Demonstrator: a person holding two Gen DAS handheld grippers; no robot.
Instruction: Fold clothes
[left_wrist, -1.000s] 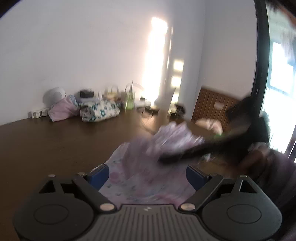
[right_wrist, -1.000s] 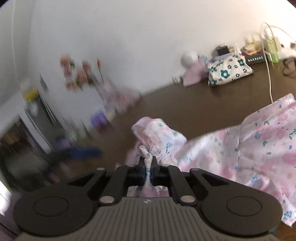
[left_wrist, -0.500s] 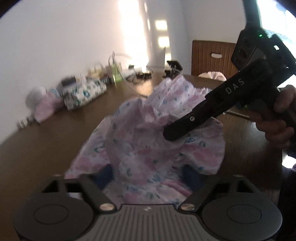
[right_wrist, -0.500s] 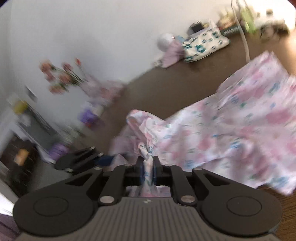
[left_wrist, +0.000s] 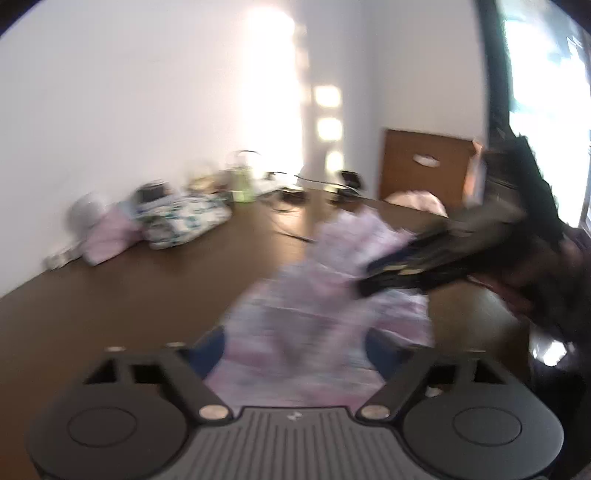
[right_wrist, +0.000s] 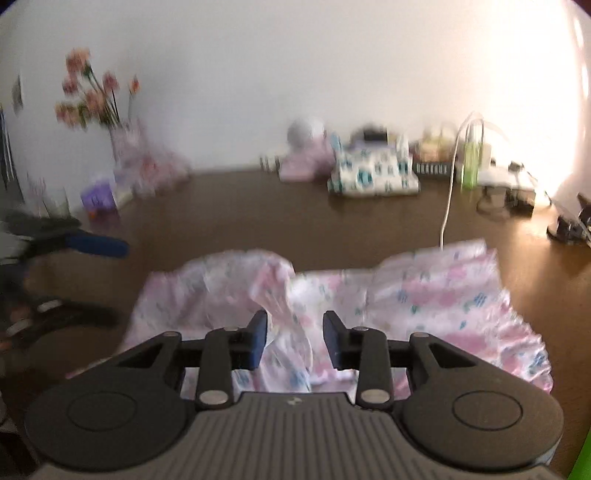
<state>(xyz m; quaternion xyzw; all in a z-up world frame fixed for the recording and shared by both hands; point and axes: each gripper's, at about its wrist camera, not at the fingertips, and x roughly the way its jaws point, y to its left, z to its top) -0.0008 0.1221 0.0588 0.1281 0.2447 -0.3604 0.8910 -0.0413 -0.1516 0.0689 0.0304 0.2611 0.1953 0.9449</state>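
On dark wooden table (right_wrist: 258, 214), pink floral garment (right_wrist: 424, 295) lies crumpled; right gripper (right_wrist: 294, 334) just opened, fold loose between jaws; left gripper (left_wrist: 295, 349) spread wide, seemingly gripping nothing.

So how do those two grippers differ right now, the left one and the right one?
The left gripper stands wide apart; the right gripper has a narrower gap, its jaws having just been opening. A fold of the pink flowered garment rises between the right gripper's fingers without being pinched; under the left gripper the cloth lies flatter. Both are open, black with blue fingers, over the same garment on the brown table.
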